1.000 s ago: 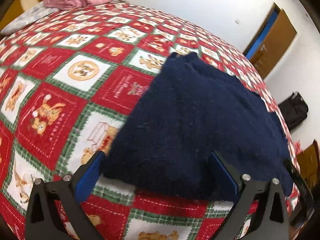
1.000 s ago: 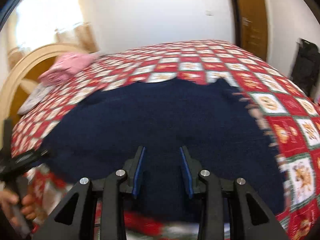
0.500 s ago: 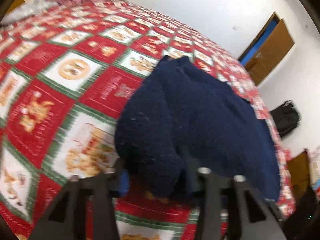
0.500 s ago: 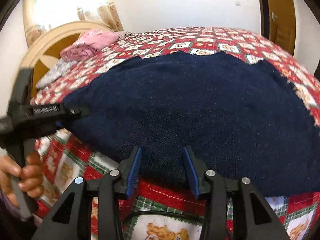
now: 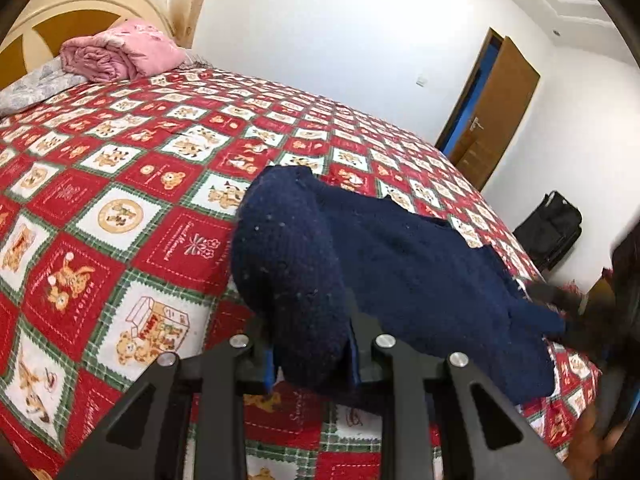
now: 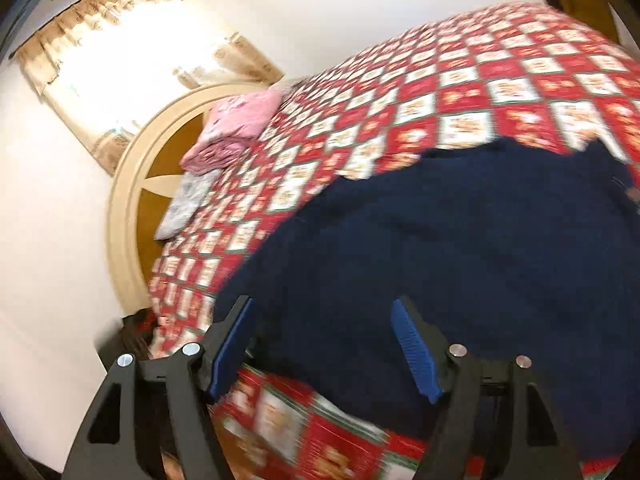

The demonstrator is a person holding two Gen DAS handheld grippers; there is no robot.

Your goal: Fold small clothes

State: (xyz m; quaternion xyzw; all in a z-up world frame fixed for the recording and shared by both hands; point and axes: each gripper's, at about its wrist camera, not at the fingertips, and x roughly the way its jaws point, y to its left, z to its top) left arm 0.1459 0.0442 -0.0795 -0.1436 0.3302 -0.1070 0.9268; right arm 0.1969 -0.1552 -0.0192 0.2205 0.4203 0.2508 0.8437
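Observation:
A navy blue knitted sweater [image 5: 400, 264] lies on a bed with a red, white and green patterned quilt [image 5: 120, 184]. My left gripper [image 5: 312, 360] is shut on the sweater's near left corner and holds that bunched part lifted above the quilt. In the right wrist view the sweater [image 6: 460, 248] fills the right half. My right gripper [image 6: 324, 344] is open, its jaws wide apart, over the sweater's near edge. That view is blurred by motion.
A folded pink blanket [image 5: 120, 54] and a grey pillow [image 5: 32, 88] lie at the head of the bed by the cream headboard [image 5: 72, 12]. A brown door [image 5: 496, 108] and a black bag [image 5: 552, 232] stand at the right wall.
My left gripper closed on the sweater's corner and lifted it. My right gripper opened wide and swung left over the sweater's near edge.

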